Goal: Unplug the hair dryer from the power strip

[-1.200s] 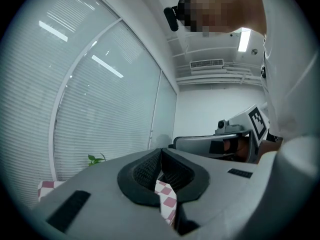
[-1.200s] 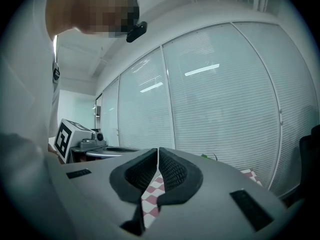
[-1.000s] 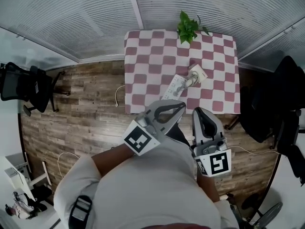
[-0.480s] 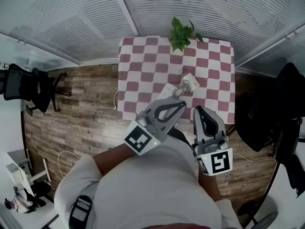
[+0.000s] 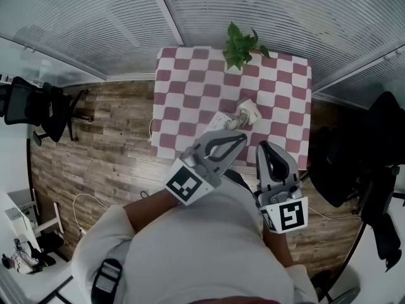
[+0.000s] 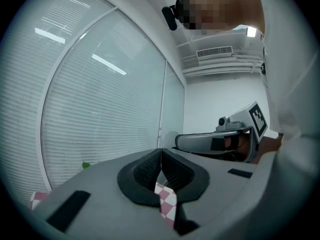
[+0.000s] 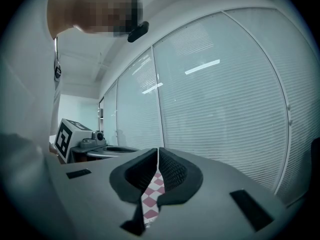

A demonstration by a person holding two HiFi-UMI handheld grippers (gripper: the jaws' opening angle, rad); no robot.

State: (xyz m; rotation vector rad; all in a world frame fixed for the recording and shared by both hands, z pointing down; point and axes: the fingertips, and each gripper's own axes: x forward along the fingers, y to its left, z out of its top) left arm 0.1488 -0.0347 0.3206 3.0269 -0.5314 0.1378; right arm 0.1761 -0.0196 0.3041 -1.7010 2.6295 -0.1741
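A table with a pink-and-white checked cloth (image 5: 190, 87) stands ahead of me. On it lie a white power strip (image 5: 219, 120) and a white hair dryer (image 5: 249, 112) right beside the strip's far end. Its plug is too small to make out. My left gripper (image 5: 239, 139) and right gripper (image 5: 263, 147) are held side by side in front of my chest, short of the table's near edge. In the left gripper view the left gripper (image 6: 161, 154) has its pads closed together on nothing. The right gripper (image 7: 158, 153) is shut and empty too.
A green potted plant (image 5: 240, 45) stands at the table's far edge. Black office chairs sit at the left (image 5: 38, 109) and right (image 5: 373, 144). Window blinds (image 5: 95, 24) run behind the table. A white cable (image 5: 82, 201) lies on the wood floor.
The table and the things on it have drawn nearer to both grippers. The grippers keep their side-by-side pose, both still shut.
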